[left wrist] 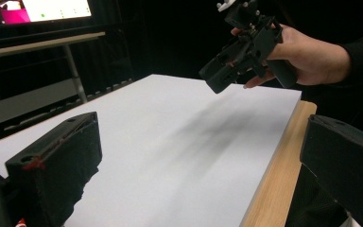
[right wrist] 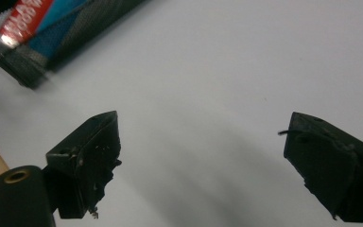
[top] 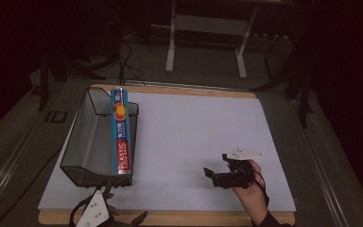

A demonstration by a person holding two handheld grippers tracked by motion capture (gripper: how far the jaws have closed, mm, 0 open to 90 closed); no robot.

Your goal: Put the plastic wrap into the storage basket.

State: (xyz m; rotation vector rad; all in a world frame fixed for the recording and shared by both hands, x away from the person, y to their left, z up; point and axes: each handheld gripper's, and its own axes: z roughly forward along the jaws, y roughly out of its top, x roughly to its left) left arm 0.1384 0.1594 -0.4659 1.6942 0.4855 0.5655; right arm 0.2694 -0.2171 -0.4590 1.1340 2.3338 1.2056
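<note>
Black mesh basket (top: pixel 82 142) carries a wrap box (top: pixel 121 132) on its rim; left claw (left wrist: pixel 203 156) and right claw (right wrist: pixel 203 161) both gape wide, empty, above the counter (top: pixel 194 127).

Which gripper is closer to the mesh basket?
The left gripper, at the table's near edge just below the mesh basket. The right gripper is out over the white sheet.

Your high view looks forward and down from above your side of the desk (top: pixel 264 220), taking in the whole white sheet (top: pixel 194 137) and the floor beyond. Your left gripper view sits low at the near edge, facing across the sheet toward your right hand (left wrist: pixel 307 56). Your right gripper view hangs close above the sheet, angled down toward the mesh basket (right wrist: pixel 33 71), which the high view shares.
</note>
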